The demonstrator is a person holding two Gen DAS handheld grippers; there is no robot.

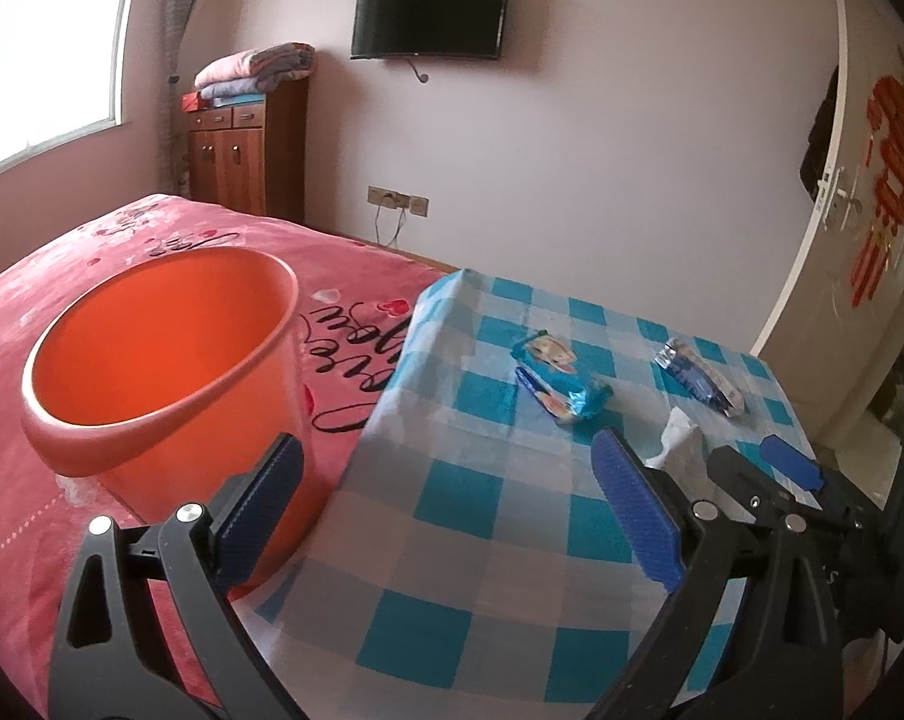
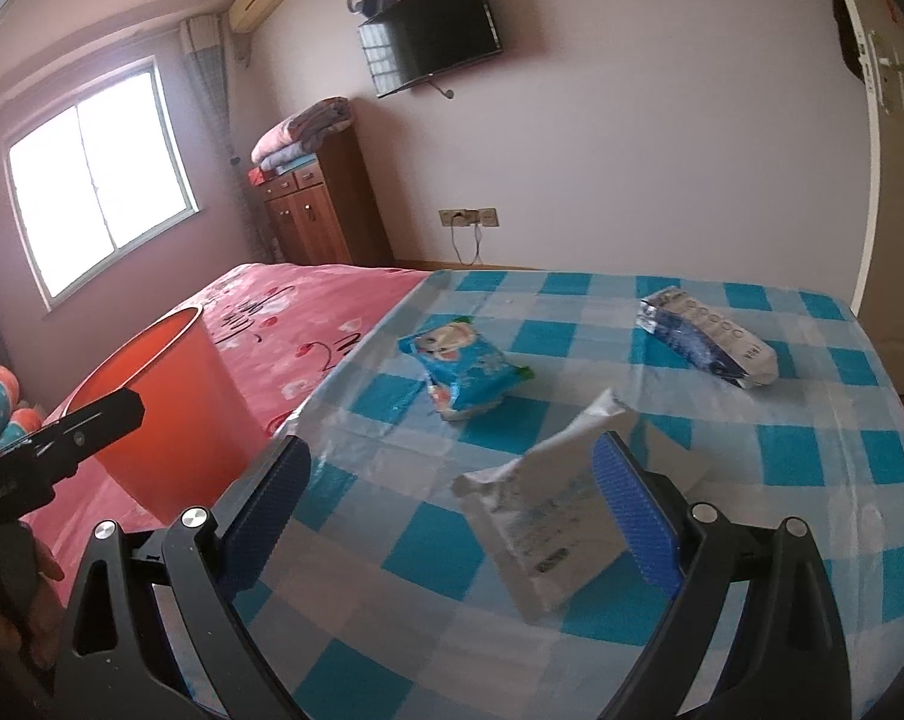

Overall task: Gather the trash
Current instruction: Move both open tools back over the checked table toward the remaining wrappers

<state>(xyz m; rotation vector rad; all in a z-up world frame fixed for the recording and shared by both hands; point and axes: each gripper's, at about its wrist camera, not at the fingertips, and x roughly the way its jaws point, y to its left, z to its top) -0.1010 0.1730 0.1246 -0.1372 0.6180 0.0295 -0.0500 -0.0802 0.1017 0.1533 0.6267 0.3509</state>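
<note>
Both grippers (image 1: 452, 516) (image 2: 452, 516) gaped, holding nothing; three wrappers (image 2: 464, 369) lay on the checked table (image 2: 782, 456), orange bin (image 1: 170, 360) seemingly bare

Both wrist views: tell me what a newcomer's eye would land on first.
The orange bin stands on the pink bedspread, left of the checked table. Three wrappers lie on the table: a light blue one, a dark blue one, and a white one between the right gripper's open jaws.

Right hand-held gripper (image 2: 452, 504), jaws spread, hovers over white wrapper (image 2: 548, 522) on checkered table (image 2: 812, 456).
</note>
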